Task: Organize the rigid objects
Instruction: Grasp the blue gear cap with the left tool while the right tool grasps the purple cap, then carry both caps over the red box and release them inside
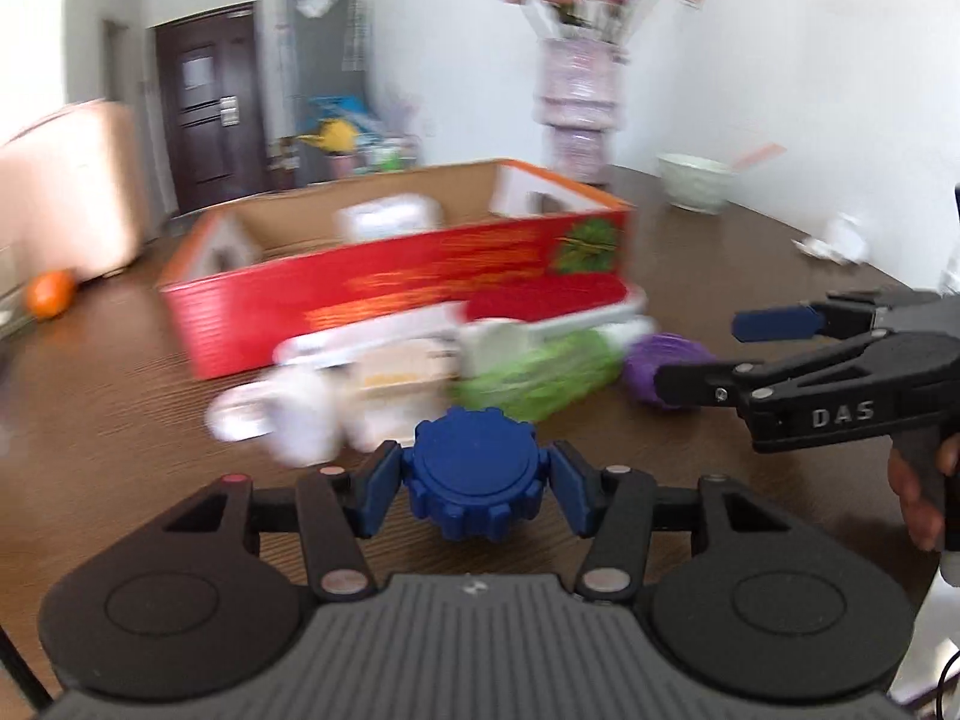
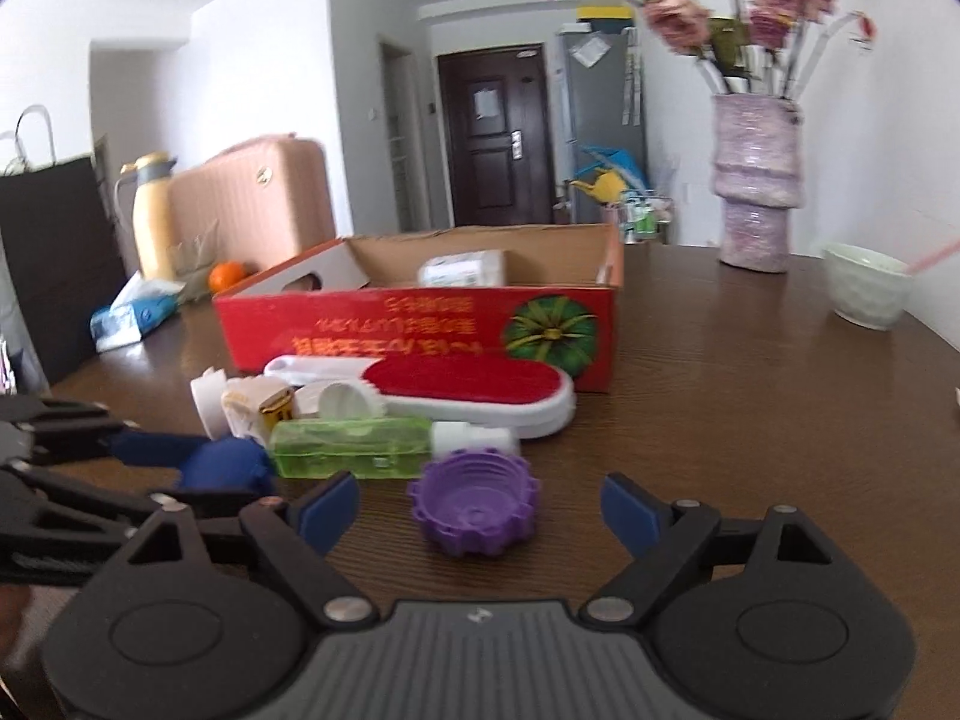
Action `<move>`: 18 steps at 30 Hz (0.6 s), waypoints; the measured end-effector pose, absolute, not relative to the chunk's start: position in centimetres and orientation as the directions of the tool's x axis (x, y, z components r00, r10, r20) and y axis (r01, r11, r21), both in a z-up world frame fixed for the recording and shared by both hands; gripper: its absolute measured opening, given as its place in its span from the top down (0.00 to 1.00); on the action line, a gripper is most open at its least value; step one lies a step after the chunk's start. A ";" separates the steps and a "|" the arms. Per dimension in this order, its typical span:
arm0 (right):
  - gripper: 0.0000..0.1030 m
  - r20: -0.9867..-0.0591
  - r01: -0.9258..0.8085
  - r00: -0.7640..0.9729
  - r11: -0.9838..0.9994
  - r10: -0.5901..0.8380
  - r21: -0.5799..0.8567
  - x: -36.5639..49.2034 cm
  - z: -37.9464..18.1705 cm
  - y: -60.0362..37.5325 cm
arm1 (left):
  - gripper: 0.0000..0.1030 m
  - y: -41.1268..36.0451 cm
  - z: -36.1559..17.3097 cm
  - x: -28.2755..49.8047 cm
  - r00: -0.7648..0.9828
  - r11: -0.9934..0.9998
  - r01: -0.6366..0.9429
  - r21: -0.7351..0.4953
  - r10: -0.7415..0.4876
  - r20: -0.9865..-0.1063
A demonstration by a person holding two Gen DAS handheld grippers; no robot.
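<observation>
A blue ridged cap sits between the blue pads of my left gripper, which press on both its sides just above the brown table. My right gripper stands open around a purple ridged cap that rests on the table, with a gap at each side. Behind the caps lie a green clear case, a red-and-white brush and several small white items. Further back stands an open red cardboard box with a white bottle inside.
A purple vase with flowers and a pale green bowl stand at the back right. An orange, a tissue pack and a yellow flask are at the back left. A hand holds the right gripper's handle.
</observation>
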State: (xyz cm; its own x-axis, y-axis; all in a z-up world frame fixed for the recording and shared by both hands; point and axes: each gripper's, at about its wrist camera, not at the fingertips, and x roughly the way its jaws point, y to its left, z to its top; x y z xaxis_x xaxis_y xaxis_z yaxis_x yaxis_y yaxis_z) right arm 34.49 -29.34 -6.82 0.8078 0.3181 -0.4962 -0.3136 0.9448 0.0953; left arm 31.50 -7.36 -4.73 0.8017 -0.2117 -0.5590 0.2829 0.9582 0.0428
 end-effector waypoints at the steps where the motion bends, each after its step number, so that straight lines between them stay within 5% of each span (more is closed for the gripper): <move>1: 0.17 -0.512 -0.308 0.803 0.948 0.306 0.084 35.0 -6.9 -28.7 | 0.47 -6.4 -4.4 31.1 0.814 0.968 0.249 0.038 -0.187 -0.551; 3: 0.24 -0.538 -0.284 0.796 0.956 0.277 0.072 35.8 -7.0 -27.7 | 0.47 -4.6 -3.8 30.6 0.827 0.981 0.194 0.021 -0.151 -0.542; 5: 0.47 -0.567 -0.273 0.782 0.960 0.260 0.063 36.3 -7.1 -27.1 | 0.47 -3.3 -3.4 30.2 0.834 0.987 0.159 0.009 -0.129 -0.537; 18: 0.48 -0.499 -0.244 0.837 0.969 0.224 0.025 28.3 -3.2 -26.1 | 0.47 1.0 -0.5 23.5 0.894 0.992 0.120 -0.037 -0.124 -0.431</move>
